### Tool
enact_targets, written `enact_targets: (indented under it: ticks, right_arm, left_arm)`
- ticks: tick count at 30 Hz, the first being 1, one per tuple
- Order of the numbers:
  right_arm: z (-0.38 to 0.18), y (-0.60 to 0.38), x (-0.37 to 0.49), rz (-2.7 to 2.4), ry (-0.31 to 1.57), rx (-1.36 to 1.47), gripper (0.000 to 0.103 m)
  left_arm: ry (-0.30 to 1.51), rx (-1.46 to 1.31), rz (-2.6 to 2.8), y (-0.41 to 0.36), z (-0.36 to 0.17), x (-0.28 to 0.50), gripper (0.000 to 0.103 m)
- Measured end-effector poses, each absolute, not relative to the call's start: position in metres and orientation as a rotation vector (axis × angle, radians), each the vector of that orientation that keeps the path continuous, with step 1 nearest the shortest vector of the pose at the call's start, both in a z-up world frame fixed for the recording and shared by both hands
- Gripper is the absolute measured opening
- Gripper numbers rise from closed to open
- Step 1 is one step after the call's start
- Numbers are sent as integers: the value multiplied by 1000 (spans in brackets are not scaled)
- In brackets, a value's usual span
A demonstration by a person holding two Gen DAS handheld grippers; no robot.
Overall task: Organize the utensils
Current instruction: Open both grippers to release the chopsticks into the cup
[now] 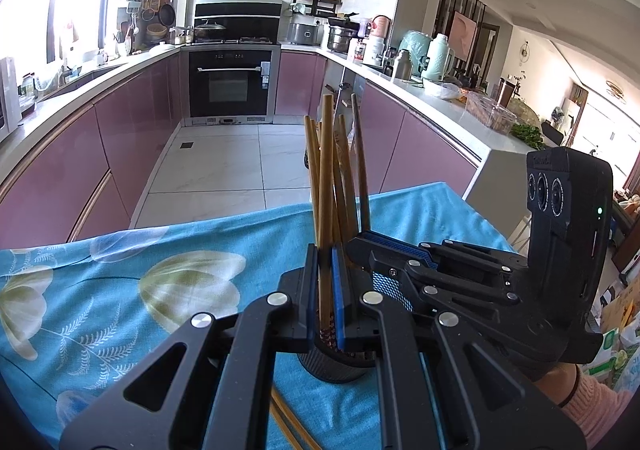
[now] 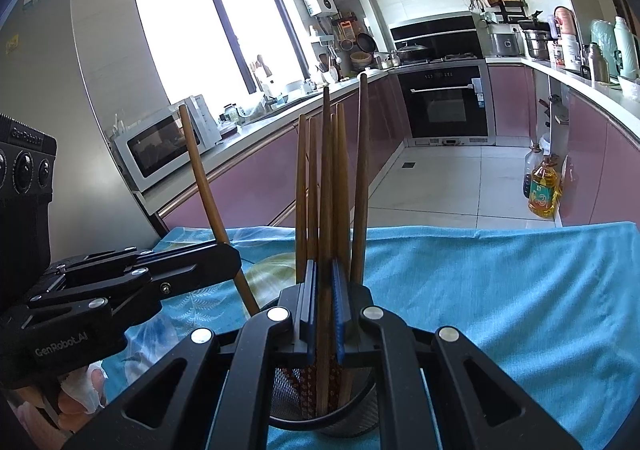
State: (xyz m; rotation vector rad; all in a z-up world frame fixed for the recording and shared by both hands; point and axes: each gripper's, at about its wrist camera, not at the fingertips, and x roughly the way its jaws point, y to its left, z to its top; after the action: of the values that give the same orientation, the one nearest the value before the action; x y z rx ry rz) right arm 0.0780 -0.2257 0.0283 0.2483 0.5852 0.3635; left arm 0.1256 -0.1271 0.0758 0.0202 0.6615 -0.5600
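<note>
Black linkage arms are filling the near edge of the left wrist view, and the left tool [image 1: 325, 290] is clamping one chopstick [image 1: 326, 185] between its blue pads, holding it upright over the mesh cup [image 1: 332, 364]. That cup is standing on the blue flowered cloth [image 1: 120, 290] covering the surface, and several more chopsticks are leaning together inside it. Holding the stick nearly vertical is probably meant to let its lower end slide in among the others. Two loose sticks [image 1: 288, 426] are lying flat on the cloth at the near edge, so the sorting looks unfinished. To the right, the right tool [image 1: 362, 238] is reaching in sideways, its pads pressed together on a darker stick rising from the cup.

Turning to the right wrist view, the same linkage is crowding the near edge, and the right tool [image 2: 325, 290] is gripping a single stick [image 2: 326, 189] standing among the bundle in the cup [image 2: 320, 410]. It seems to be steadying the bundle so the cup is not tipping while another stick is arriving. At the left, the left tool [image 2: 228, 254] is coming in level, closed on a tilted stick [image 2: 200, 177] whose lower tip is pointing down at the cup's left rim. Whether that tip is already inside is hard to tell. A hand [image 2: 80, 390] is gripping that tool's handle at the near left corner.
</note>
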Motion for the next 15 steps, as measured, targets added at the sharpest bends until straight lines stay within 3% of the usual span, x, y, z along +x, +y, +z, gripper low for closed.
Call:
enact_targets:
  ticks: [10,15]
  right_arm:
    - [29,-226,76,357,584,253,8]
    - [33,-230,65,359,568,249,15]
  left_arm:
    - [677,16,-556,-129,68,127,8]
    - [659,5,-536,-119,67,121,23]
